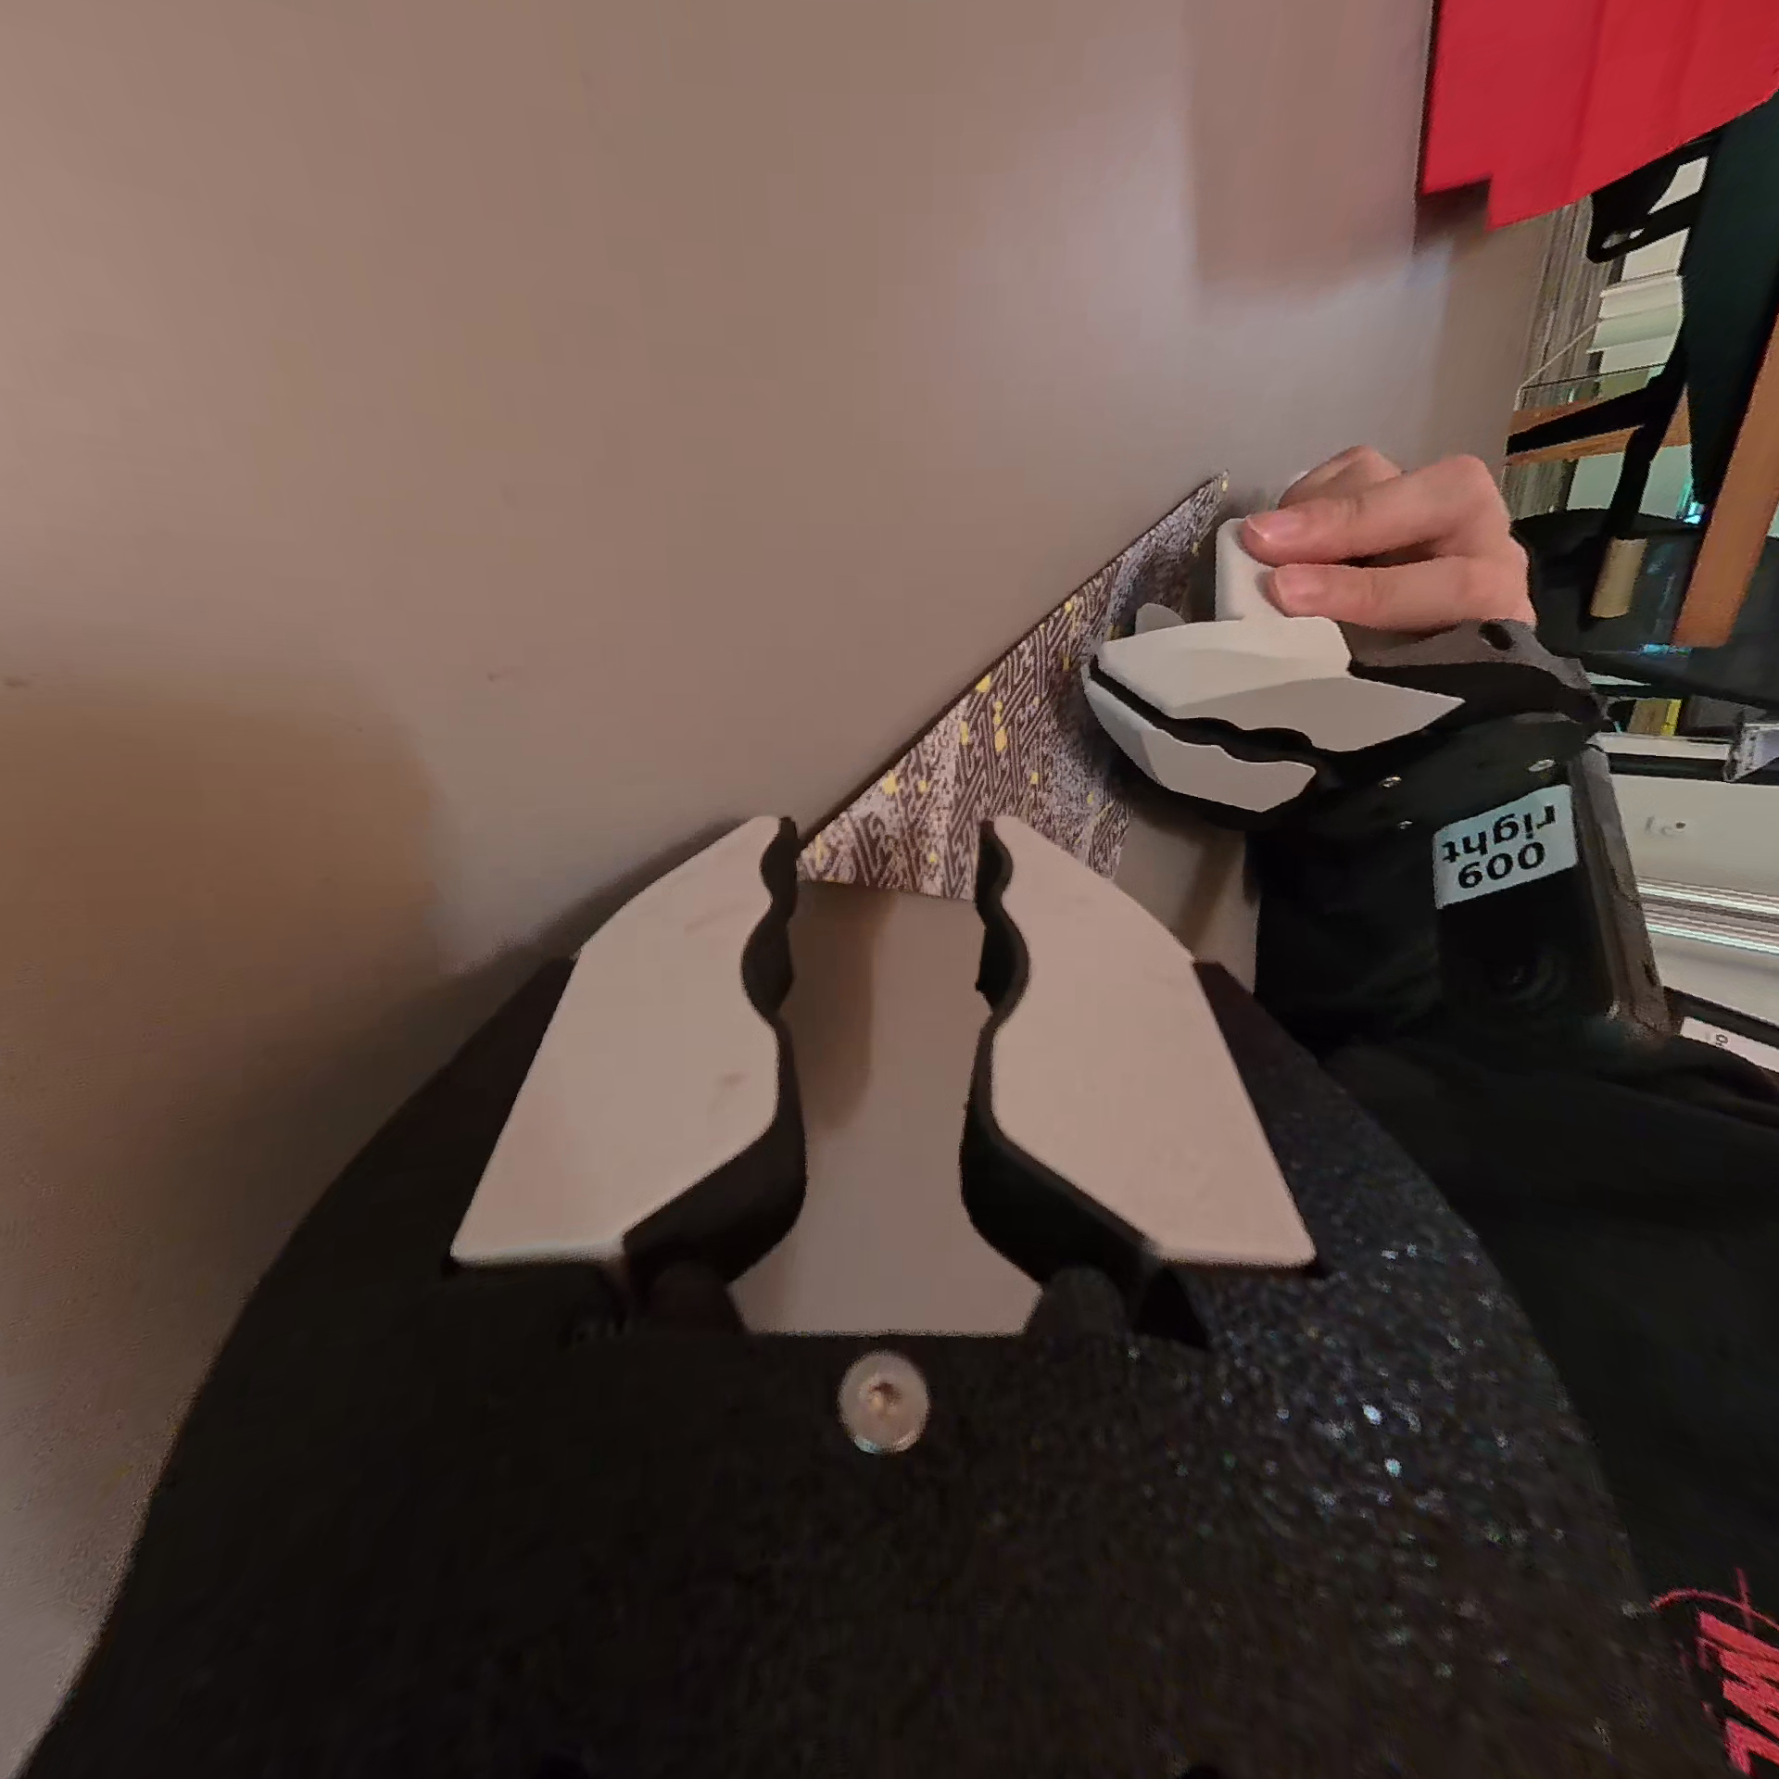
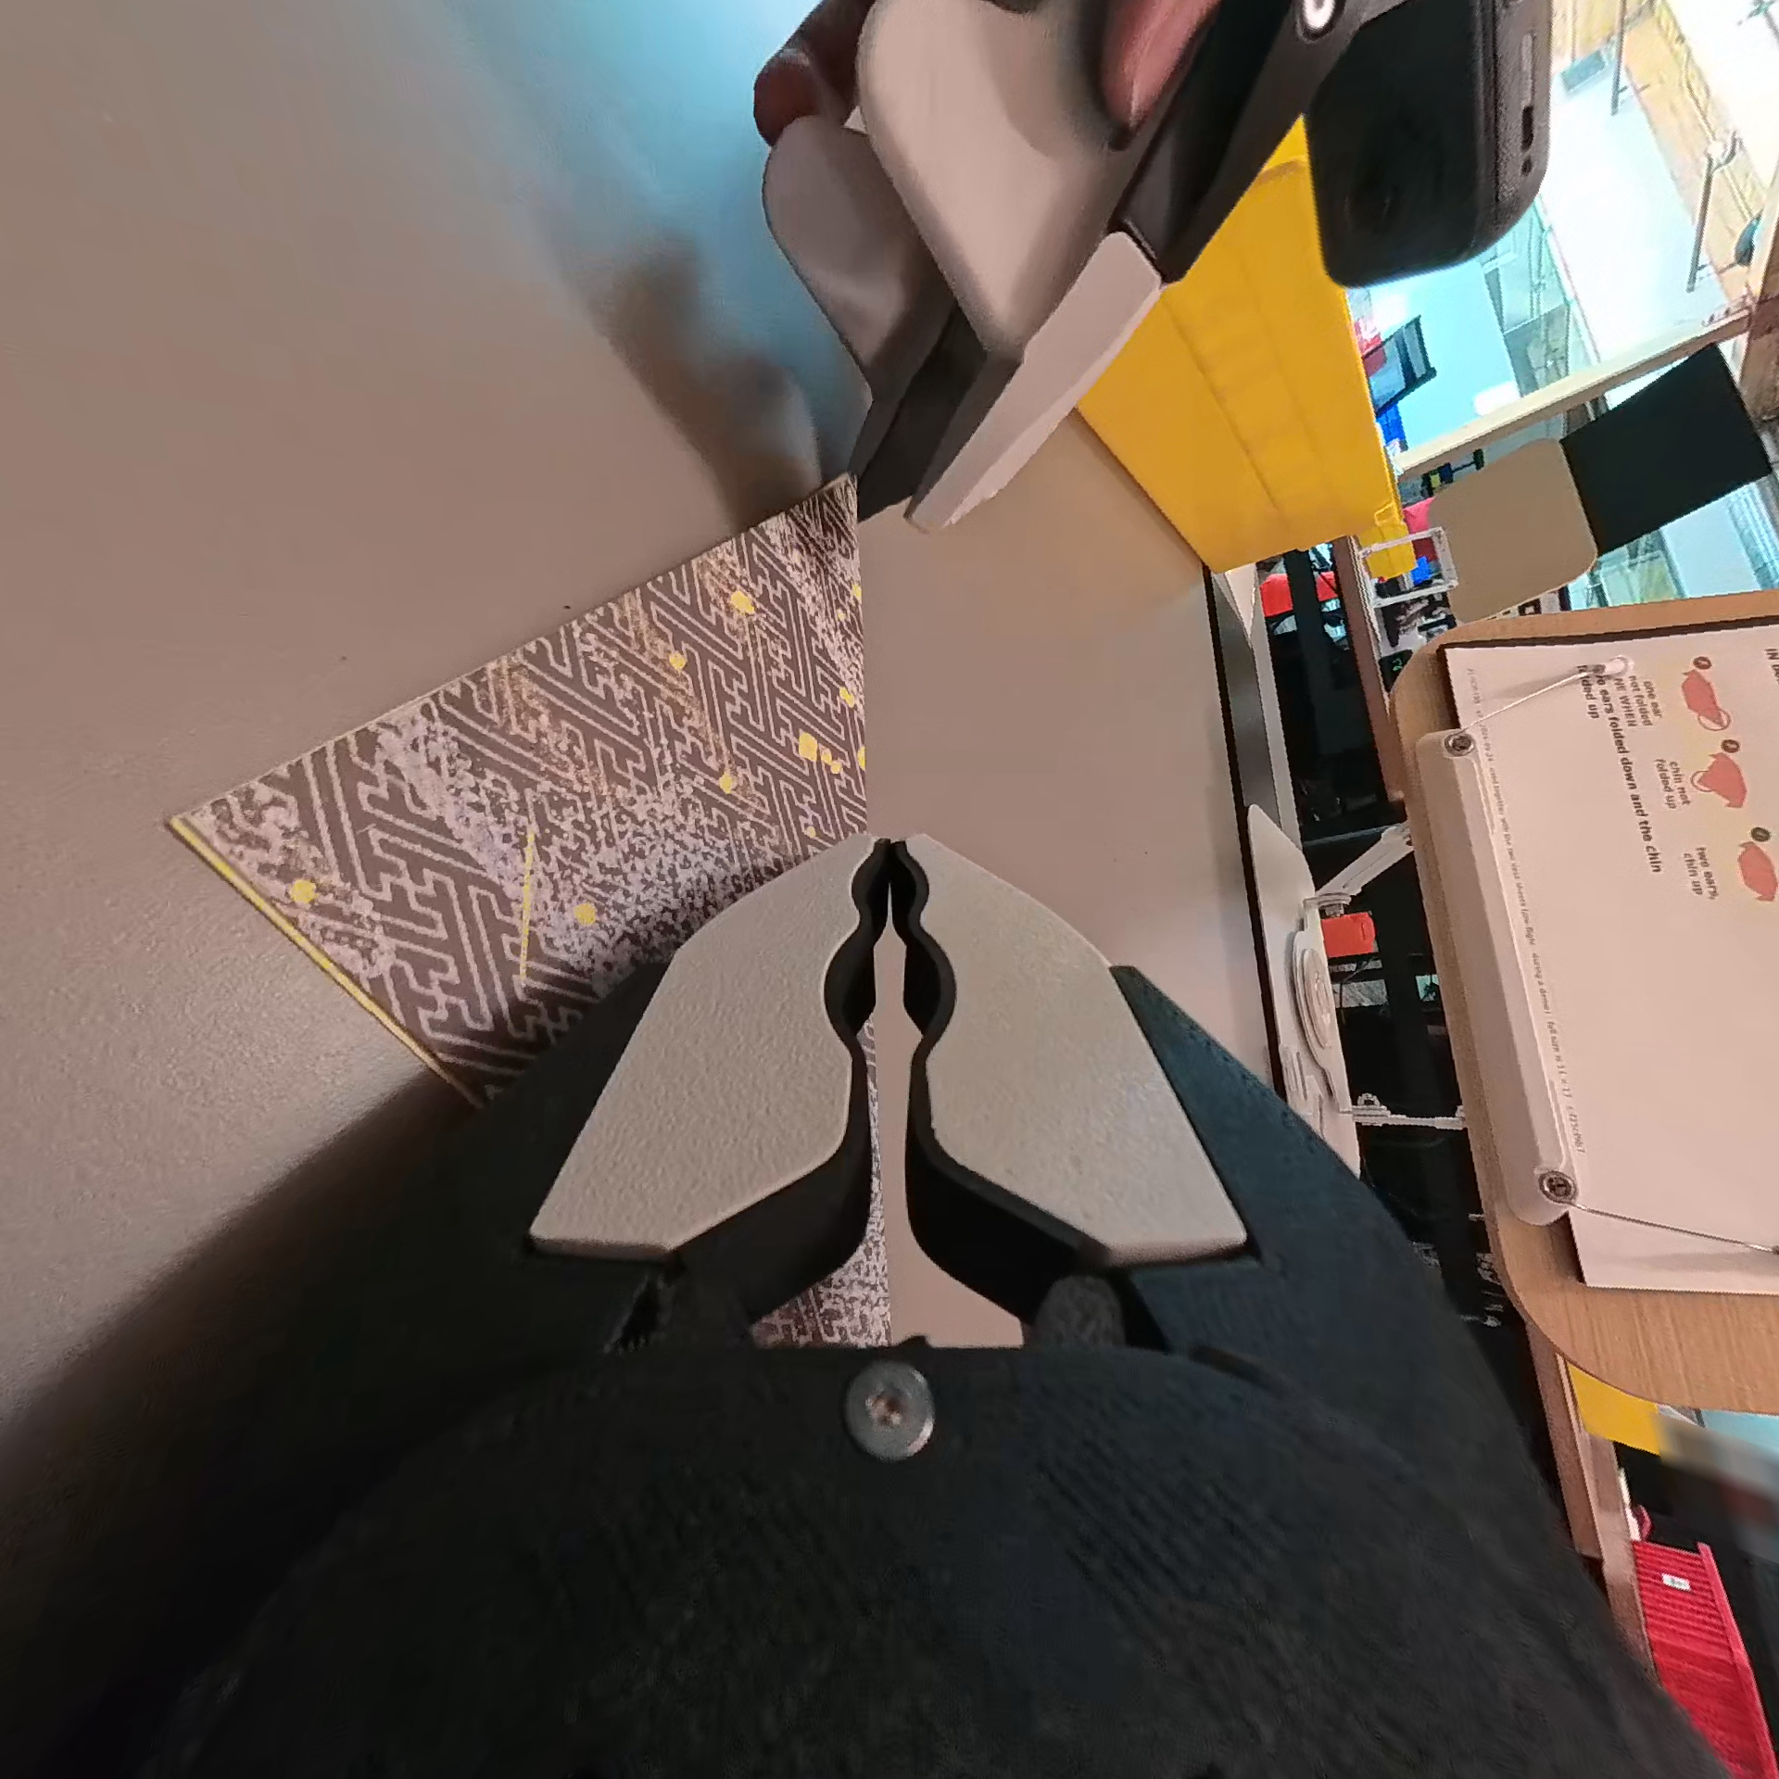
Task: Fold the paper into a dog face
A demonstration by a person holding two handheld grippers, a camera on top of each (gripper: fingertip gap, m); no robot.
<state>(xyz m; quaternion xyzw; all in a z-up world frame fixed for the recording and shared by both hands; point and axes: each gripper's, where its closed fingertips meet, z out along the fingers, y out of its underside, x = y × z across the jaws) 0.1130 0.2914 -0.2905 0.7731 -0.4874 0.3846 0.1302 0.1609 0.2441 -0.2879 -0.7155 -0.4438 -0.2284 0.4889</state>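
Left gripper [image 1: 886, 857]: the jaws stand spread, with bare table surface visible between the two pale fingers. Nothing sits in the gap. The fingertips stop just short of the near corner of the paper [image 1: 972, 799]; whether they touch its edge cannot be told. In the right wrist view this gripper [image 2: 890, 505] descends from the top of the frame, tips pointing down at the upper corner of the sheet, a hand wrapped around its body.

Right gripper [image 2: 890, 847]: the jaws are pressed together, the dark inner pads meeting at the tips. No object is pinched between them. The closed tips lie over the straight edge of the paper [image 2: 578, 770], low against the table [image 2: 1040, 674]. In the left wrist view this gripper [image 1: 1107, 674] lies turned on its side, one finger above the other, with a hand [image 1: 1386, 549] gripping the trigger behind.

The paper is a brown sheet with a pale maze pattern and yellow specks, folded into a triangle and lying flat on the beige table between both grippers.
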